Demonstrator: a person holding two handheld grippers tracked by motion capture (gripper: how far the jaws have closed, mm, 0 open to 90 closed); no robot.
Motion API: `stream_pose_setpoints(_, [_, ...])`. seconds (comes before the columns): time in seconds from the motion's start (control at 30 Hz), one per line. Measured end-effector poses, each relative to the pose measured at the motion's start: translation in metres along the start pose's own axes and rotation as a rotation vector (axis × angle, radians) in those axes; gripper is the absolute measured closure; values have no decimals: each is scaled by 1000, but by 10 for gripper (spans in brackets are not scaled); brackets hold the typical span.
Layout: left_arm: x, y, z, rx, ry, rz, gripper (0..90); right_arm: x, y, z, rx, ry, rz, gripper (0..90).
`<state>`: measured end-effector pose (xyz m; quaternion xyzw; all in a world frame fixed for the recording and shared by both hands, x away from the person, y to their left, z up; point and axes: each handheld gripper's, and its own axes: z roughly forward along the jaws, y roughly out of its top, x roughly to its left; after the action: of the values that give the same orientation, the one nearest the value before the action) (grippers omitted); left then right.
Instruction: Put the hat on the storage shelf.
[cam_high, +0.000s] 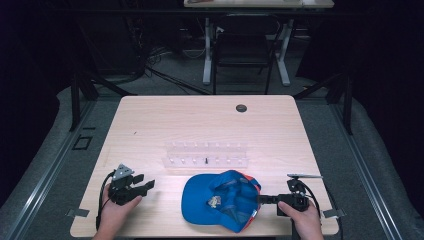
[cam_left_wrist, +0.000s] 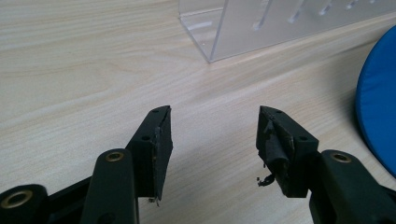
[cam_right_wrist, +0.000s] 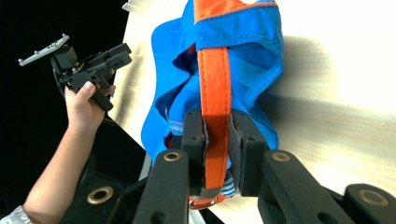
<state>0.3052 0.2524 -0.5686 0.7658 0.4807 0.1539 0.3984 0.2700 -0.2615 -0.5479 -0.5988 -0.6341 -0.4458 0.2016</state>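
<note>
We see the right gripper (cam_right_wrist: 217, 154) clamped on the orange strap (cam_right_wrist: 215, 79) of the blue cap (cam_high: 220, 200); the left gripper (cam_left_wrist: 212, 140) holds its jaws apart over the bench (cam_high: 150, 125).

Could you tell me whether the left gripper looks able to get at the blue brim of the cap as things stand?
Probably yes: the left gripper is open, and bare table lies between it and the cap brim. The right gripper holds the orange strap on the far side.
</note>
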Motion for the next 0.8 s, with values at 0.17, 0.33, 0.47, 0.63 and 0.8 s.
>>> stream_pose_setpoints(0.17, [0, 0, 0, 1, 0, 2, 459, 11, 6, -1, 16, -29, -25, 778])
stream_pose_setpoints(0.33, [-1, 0, 0, 2, 0, 6, 459, 29, 17, -2, 72, -83, -63, 779])
stream_pose_setpoints(0.47, [-1, 1, 0, -1, -4, 10, 459, 41, 25, -4, 107, -130, -82, 779])
stream_pose_setpoints(0.63, [-1, 1, 0, 0, -3, 10, 459, 55, 35, -3, 146, -168, -106, 779])
stream_pose_setpoints(0.8, [-1, 1, 0, -1, -6, 11, 459, 69, 43, 1, 191, -219, -123, 780])
